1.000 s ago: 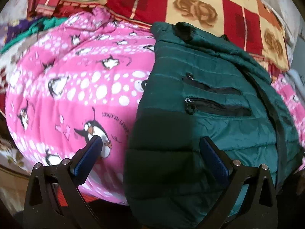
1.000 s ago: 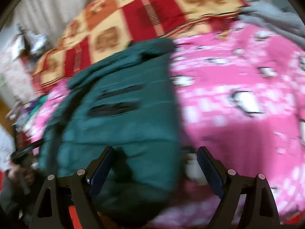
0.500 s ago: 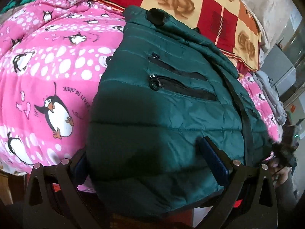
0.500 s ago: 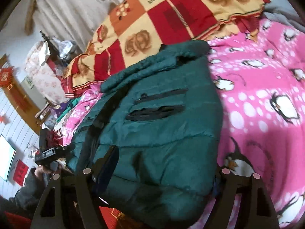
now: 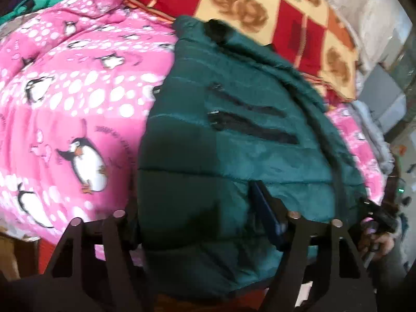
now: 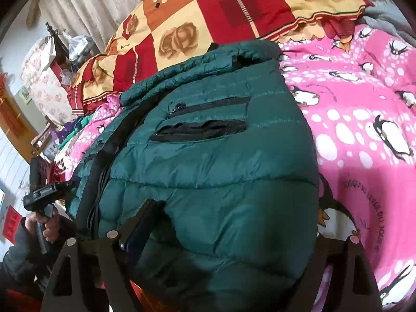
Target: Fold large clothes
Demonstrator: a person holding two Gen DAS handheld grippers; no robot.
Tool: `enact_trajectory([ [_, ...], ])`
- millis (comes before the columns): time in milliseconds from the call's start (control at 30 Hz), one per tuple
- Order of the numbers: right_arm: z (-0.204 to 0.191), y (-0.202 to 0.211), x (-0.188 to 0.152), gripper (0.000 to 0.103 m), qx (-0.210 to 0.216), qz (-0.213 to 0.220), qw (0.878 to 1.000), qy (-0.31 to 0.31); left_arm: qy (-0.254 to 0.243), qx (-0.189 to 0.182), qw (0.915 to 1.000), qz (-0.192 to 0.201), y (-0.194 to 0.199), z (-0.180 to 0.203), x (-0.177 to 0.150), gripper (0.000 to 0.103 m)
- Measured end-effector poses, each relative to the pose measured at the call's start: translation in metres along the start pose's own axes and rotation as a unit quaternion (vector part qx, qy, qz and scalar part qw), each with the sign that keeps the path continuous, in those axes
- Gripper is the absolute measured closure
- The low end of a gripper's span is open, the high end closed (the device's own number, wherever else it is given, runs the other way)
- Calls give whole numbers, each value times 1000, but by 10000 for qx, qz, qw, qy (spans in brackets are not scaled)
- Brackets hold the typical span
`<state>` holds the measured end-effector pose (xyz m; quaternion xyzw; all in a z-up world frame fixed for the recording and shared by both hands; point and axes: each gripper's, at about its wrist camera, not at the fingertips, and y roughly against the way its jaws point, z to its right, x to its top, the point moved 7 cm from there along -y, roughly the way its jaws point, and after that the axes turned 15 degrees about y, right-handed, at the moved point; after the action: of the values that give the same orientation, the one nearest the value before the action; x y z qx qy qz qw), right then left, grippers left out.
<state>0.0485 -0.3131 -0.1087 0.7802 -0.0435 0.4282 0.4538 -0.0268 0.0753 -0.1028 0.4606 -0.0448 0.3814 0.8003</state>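
A dark green puffer jacket (image 5: 249, 140) lies folded lengthwise on a pink penguin blanket (image 5: 78, 104), collar at the far end, two zip pockets facing up. It also shows in the right wrist view (image 6: 215, 171). My left gripper (image 5: 197, 208) straddles the jacket's near hem: its right finger (image 5: 265, 208) presses into the fabric, its left finger is hidden behind the hem. My right gripper (image 6: 228, 223) straddles the same hem from the other side, its left finger (image 6: 140, 223) on the fabric, its right finger hidden. Both stand wide, with the hem bulging between the fingers.
A red, orange and cream checked rose quilt (image 6: 234, 13) lies behind the jacket. The pink blanket (image 6: 364, 130) spreads to the side. Clutter and a floral bundle (image 6: 44, 83) stand at the far left. The bed's near edge is just under the grippers.
Both grippers have moved in to the jacket's near hem, from beside it to straddling it. The jacket hem now bulges between the fingers of each.
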Motion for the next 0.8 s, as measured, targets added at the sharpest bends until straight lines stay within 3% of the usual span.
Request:
enact_trajectory([
  [67,0,5,4,24,9,43,10000,-46,-134,-424,9990,110,12,13,0,34],
  [133,0,13,10,27,38,270,9996,12,-225,-559,9979,237,17,21,1,34],
  [267,0,5,6,30,-35,68,10000,56,163,115,9996,184,-6,-2,7,34],
  [333,0,2,2,32,-97,-5,9999,94,282,193,9993,181,-10,-7,6,34],
  [467,1,10,7,48,-268,130,9993,239,15,401,9982,440,-10,0,4,34],
  [667,-8,12,12,61,-1067,121,9902,893,-130,671,9968,403,-15,2,5,33],
  [800,-11,7,11,63,-1467,58,9821,1181,-247,959,9941,434,-20,2,5,27],
])
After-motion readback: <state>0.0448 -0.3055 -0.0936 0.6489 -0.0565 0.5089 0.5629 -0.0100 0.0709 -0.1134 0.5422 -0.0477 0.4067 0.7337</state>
